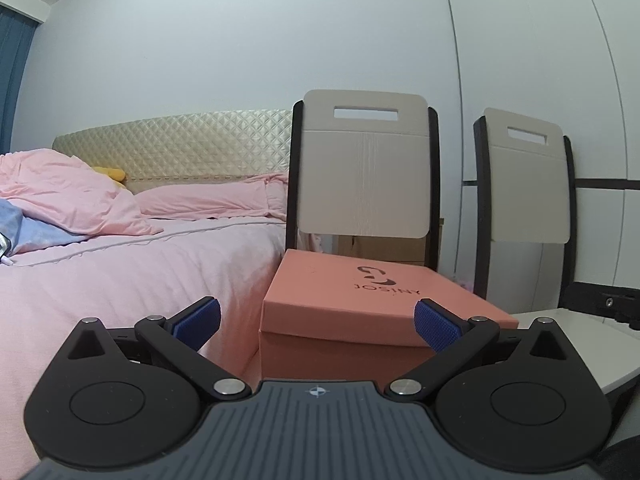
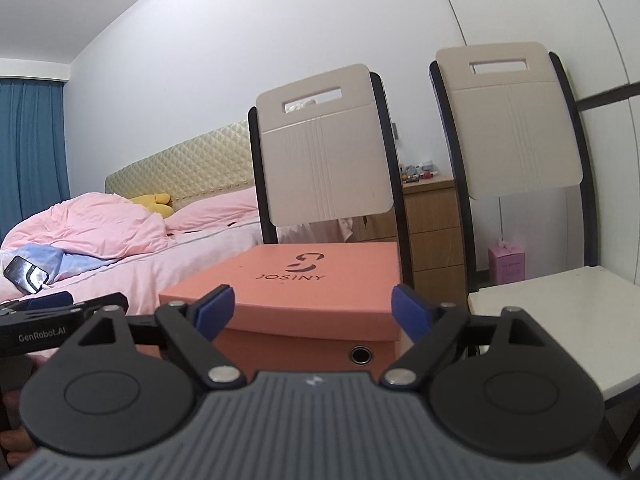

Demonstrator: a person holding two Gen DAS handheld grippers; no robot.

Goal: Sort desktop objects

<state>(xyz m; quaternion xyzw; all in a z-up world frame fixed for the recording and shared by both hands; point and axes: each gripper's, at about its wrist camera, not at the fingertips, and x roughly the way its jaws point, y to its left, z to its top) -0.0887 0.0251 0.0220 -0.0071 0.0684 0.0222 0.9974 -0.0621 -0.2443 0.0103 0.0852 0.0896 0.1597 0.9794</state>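
Observation:
A salmon-pink lidded shoebox (image 1: 360, 300) marked JOSINY stands on the seat of a beige chair (image 1: 362, 168), close beside the bed. In the left wrist view my left gripper (image 1: 316, 324) is open just in front of the box, blue pads wide apart and nothing between them. The right wrist view shows the same shoebox (image 2: 320, 280) straight ahead, with a round metal eyelet in its front wall. My right gripper (image 2: 314, 312) is open before it, its pads clear of the box. The left gripper's black body (image 2: 60, 312) shows at the left edge of that view.
A bed with pink bedding (image 1: 120, 272) lies to the left, a phone (image 2: 26, 274) and a yellow plush (image 2: 154, 204) on it. A second beige chair (image 2: 508, 120) with a white seat (image 2: 560, 312) stands to the right. Behind are wooden drawers (image 2: 432, 232) and a small pink carton (image 2: 506, 264).

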